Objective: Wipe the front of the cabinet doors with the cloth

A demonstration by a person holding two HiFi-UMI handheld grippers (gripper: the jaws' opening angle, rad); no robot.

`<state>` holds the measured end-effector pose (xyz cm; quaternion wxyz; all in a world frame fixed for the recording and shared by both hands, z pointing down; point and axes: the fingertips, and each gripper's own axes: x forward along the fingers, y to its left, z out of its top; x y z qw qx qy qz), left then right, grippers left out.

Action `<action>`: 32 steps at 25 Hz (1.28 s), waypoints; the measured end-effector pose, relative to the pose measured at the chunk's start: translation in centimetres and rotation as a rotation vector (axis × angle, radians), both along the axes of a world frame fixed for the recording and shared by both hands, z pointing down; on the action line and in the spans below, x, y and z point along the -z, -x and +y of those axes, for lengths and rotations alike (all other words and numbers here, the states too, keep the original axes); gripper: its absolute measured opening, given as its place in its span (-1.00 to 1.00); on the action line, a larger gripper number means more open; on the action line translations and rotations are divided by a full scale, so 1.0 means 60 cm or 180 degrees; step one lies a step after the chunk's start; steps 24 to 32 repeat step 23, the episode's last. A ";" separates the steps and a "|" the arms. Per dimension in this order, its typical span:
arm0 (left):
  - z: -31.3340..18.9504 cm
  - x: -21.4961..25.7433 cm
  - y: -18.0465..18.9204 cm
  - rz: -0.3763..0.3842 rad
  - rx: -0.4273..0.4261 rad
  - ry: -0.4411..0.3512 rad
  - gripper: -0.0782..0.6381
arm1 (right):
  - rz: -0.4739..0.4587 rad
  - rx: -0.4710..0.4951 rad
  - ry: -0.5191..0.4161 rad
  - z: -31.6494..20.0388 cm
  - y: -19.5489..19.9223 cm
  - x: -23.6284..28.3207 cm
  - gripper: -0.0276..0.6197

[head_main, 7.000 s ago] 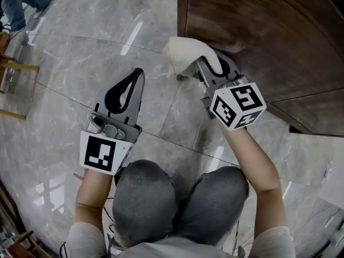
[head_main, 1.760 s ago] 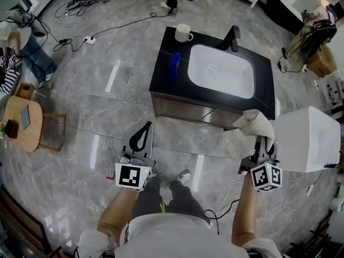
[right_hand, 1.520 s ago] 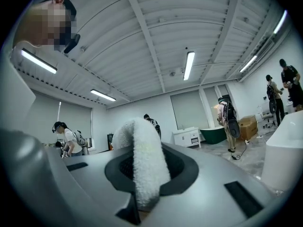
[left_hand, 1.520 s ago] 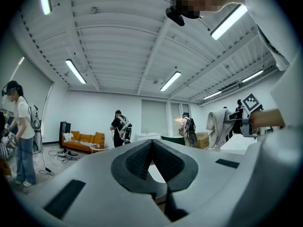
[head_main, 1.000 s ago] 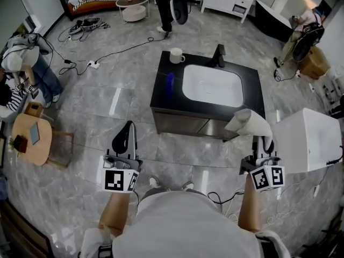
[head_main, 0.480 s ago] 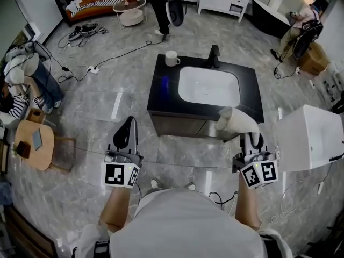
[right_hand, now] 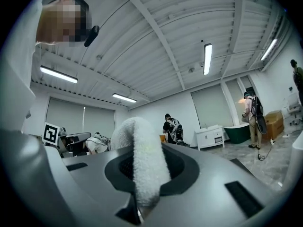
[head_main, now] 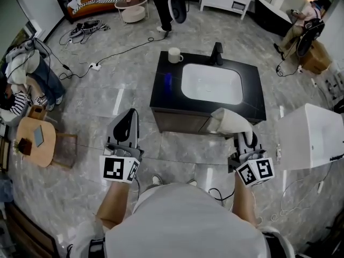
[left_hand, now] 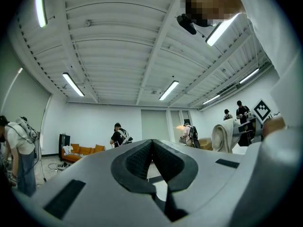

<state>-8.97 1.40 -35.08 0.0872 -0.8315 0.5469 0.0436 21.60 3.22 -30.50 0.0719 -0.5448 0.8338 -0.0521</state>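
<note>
A dark vanity cabinet [head_main: 183,123] with a black top and a white sink [head_main: 211,84] stands ahead of me; its wooden doors face me. My right gripper [head_main: 243,140] is shut on a white cloth [head_main: 228,121], which bulges up in front of the cabinet's right front corner. In the right gripper view the cloth [right_hand: 142,162] is pinched between the jaws and points up at the ceiling. My left gripper [head_main: 127,128] is shut with nothing in it, held left of the cabinet over the floor. Its pads [left_hand: 151,160] meet in the left gripper view.
A white mug [head_main: 174,55] and a black tap [head_main: 216,53] sit on the cabinet top. A large white box [head_main: 309,136] stands at the right. A small wooden table [head_main: 33,142] is at the left. Cables [head_main: 115,50] trail across the marble floor. People stand at the back and left.
I have risen from crouching at the cabinet doors to standing back from it. Over the last second the right gripper with the cloth drifted left, toward the cabinet's right corner.
</note>
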 end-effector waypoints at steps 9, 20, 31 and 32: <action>-0.010 -0.032 0.022 0.0104 0.0026 0.0190 -0.76 | 0.0157 -0.0065 0.0026 -0.012 0.015 0.001 -0.70; -0.025 -0.045 0.027 0.0132 0.0024 0.0236 -0.76 | 0.0193 -0.0072 0.0024 -0.025 0.028 -0.003 -0.70; -0.026 -0.044 0.027 0.0149 0.0037 0.0246 -0.76 | 0.0215 -0.0056 0.0044 -0.025 0.030 -0.001 -0.70; -0.026 -0.044 0.027 0.0149 0.0037 0.0246 -0.76 | 0.0215 -0.0056 0.0044 -0.025 0.030 -0.001 -0.70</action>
